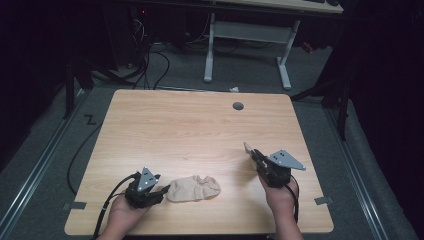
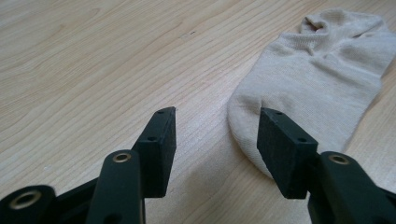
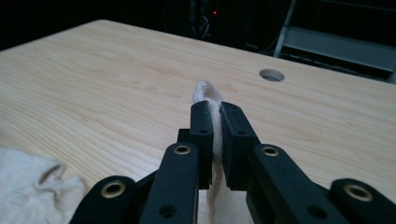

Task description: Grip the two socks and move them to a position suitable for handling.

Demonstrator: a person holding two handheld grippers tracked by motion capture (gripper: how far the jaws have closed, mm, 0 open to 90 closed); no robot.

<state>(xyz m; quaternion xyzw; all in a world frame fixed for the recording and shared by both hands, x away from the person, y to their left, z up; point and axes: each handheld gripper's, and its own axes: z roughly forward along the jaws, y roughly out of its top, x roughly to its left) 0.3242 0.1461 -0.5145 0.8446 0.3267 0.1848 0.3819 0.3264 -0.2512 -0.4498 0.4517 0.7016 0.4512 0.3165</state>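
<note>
Two socks are being handled: one is pinched in the right tool (image 3: pixel 215 122); the other sock (image 2: pixel 313 79) is approached by the wide-open left tool (image 2: pixel 217 135), likely gripped next

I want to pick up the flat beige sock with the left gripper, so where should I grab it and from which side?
Probably the rounded toe end of the sock, nearest the open left gripper. The sock lies flat on the table, toe toward that gripper, so come in low from that side, slide one jaw under the edge and pinch.
</note>
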